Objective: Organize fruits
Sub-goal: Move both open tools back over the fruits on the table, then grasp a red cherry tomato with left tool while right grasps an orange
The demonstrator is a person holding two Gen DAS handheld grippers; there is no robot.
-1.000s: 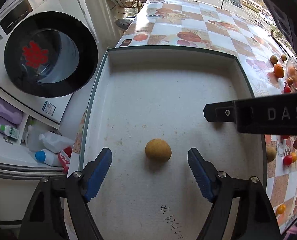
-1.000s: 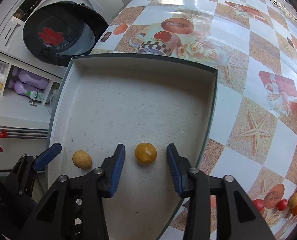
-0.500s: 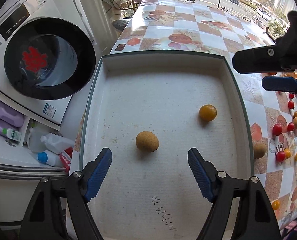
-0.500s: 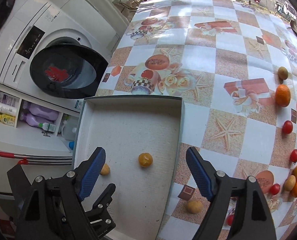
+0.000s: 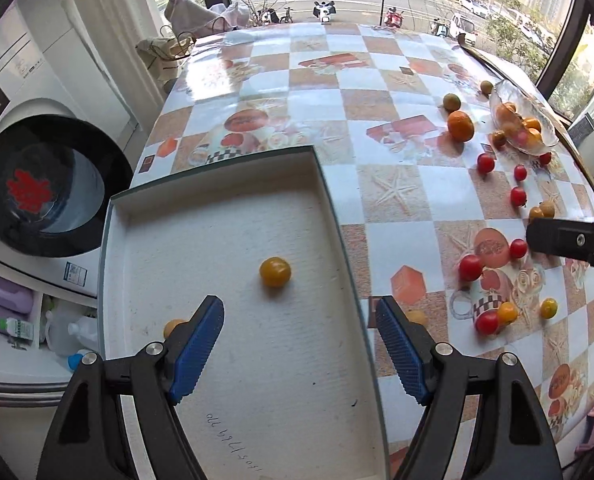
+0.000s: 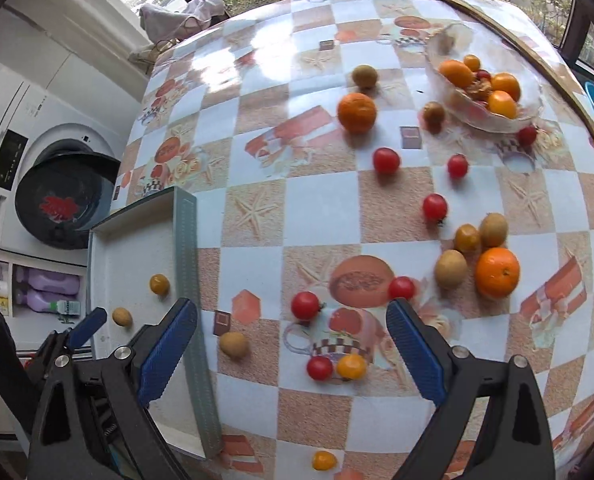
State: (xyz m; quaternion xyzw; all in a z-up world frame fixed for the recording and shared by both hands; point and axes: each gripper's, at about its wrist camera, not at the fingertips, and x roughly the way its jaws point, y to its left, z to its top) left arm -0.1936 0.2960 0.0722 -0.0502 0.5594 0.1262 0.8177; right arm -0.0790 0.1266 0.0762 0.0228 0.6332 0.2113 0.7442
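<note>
Both grippers had pulled away from the tray floor since a second before, and the right gripper [image 6: 293, 344], whose jaws then stood close around the yellow cherry tomato [image 5: 275, 271], had just been opening and now hung wide with nothing between them over the table. We kept the left gripper [image 5: 299, 346] spread wide and empty too, low in its own view above the white tray [image 5: 321, 184]. That tomato lay free near the middle of the tray, and a tan longan [image 6: 122, 316] sat beside it toward the lower left, half hidden behind the left gripper's blue pad. We judged the work barely begun: two fruits were in the tray, while the rest lay scattered over the checked tablecloth [image 6: 317, 216]. Red cherry tomatoes [image 6: 386, 160], two oranges [image 6: 357, 113], kiwi-like brown fruits [image 6: 451, 269] and another longan [image 6: 233, 344] just outside the tray's right wall all waited. A glass dish [image 6: 449, 40] at the upper right held more fruit.
</note>
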